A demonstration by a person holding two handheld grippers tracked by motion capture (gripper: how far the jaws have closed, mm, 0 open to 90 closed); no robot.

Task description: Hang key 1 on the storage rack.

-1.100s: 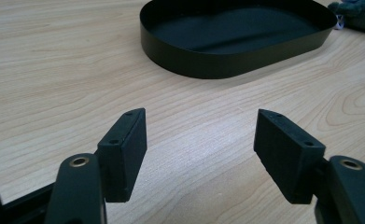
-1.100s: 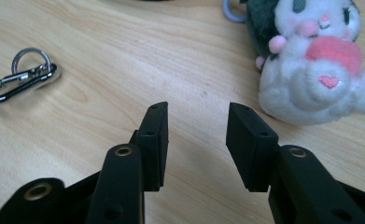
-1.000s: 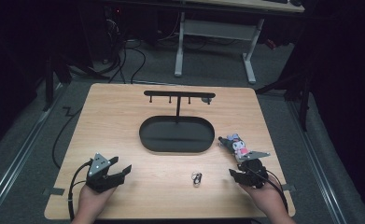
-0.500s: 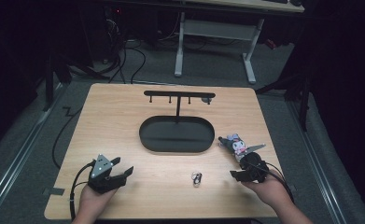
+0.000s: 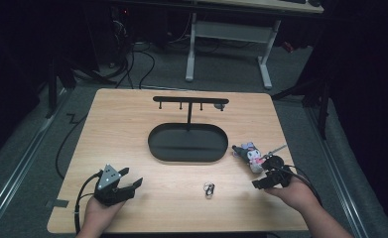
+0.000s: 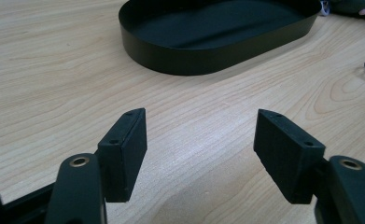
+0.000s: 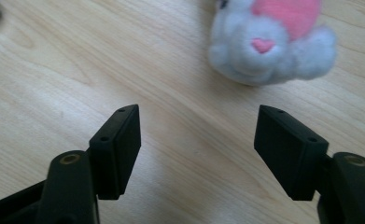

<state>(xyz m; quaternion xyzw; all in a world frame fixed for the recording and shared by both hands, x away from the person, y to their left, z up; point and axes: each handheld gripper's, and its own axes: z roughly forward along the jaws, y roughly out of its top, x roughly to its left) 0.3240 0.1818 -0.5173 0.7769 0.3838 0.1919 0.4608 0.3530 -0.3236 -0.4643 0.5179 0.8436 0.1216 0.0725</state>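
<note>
Writing and labels: I can read none on any item; nothing legible on the grippers, the tray or the toy.

Left gripper (image 5: pixel 132 184): I have it at the near left of the wooden table (image 5: pixel 132 134), held in a hand (image 5: pixel 98 215), a grey three-cornered plate on top. In the left gripper view its jaws stand wide apart over bare wood, holding nothing and touching nothing; its midpoint (image 6: pixel 200 135) lies above the tabletop.

Right gripper (image 5: pixel 259 183): near right of the table, held in the other hand (image 5: pixel 295 191), cable trailing to the right. In the right gripper view its jaws are likewise spread wide and empty (image 7: pixel 197 130), with bare wood between the pads. The plush toy lies just beyond the tips, apart from them.

Plush toy (image 5: pixel 249 152): small, white face with pink nose and pink patch (image 7: pixel 271 39), dark parts seen from above. It rests on the table right of the tray, just beyond the right gripper.

Oval tray (image 5: pixel 154 144): black, shallow, centre of the table, with an upright post carrying a black crossbar (image 5: pixel 190 100) with small pegs. Its wall (image 6: pixel 171 58) lies ahead of the left gripper.

Metal ring or clasp (image 5: pixel 209 188): small, shiny, near centre, between the two grippers; detail too small to tell.
</note>
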